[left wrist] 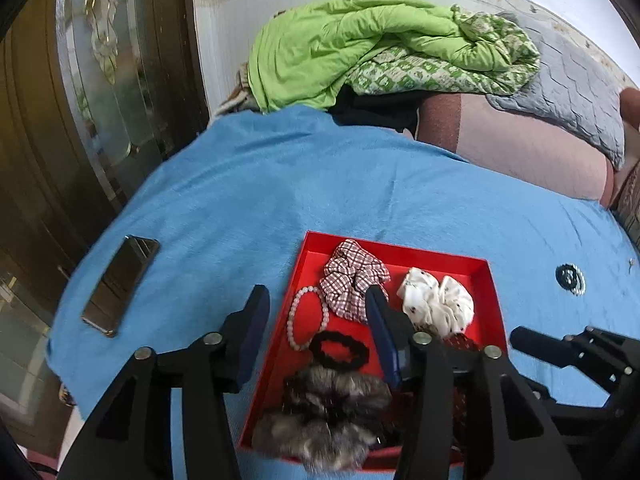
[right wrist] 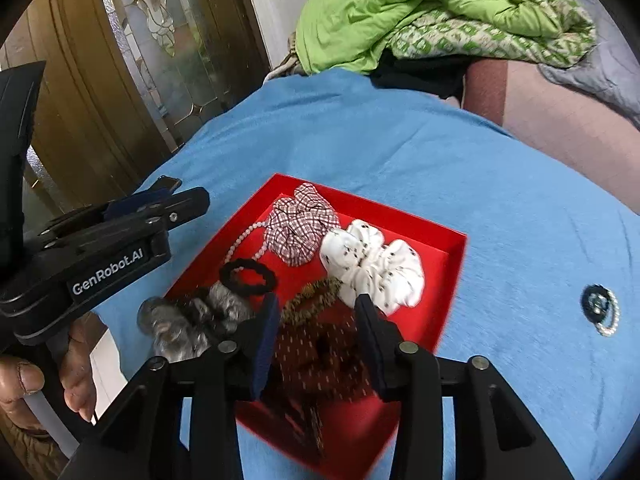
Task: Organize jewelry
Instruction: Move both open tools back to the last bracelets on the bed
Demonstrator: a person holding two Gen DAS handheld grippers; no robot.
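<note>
A red tray (left wrist: 490, 280) (right wrist: 448, 264) lies on the blue cloth. It holds a plaid scrunchie (left wrist: 354, 276) (right wrist: 300, 222), a white dotted scrunchie (left wrist: 438, 300) (right wrist: 372, 266), a pink bead bracelet (left wrist: 306, 316), a black hair tie (left wrist: 339, 350) (right wrist: 248, 276), a grey fur scrunchie (left wrist: 324, 420) (right wrist: 188, 320) and a dark red dotted scrunchie (right wrist: 320, 360). My left gripper (left wrist: 316, 304) is open and empty over the tray's left side. My right gripper (right wrist: 316, 308) is open and empty above the dark red scrunchie. A black ring piece with beads (left wrist: 570, 278) (right wrist: 600, 308) lies on the cloth right of the tray.
A phone (left wrist: 120, 284) lies on the blue cloth (left wrist: 280, 184) at the left. A green quilt (left wrist: 360, 40) is piled at the back. A wooden door with glass (left wrist: 100, 80) stands at the left, past the cloth's edge.
</note>
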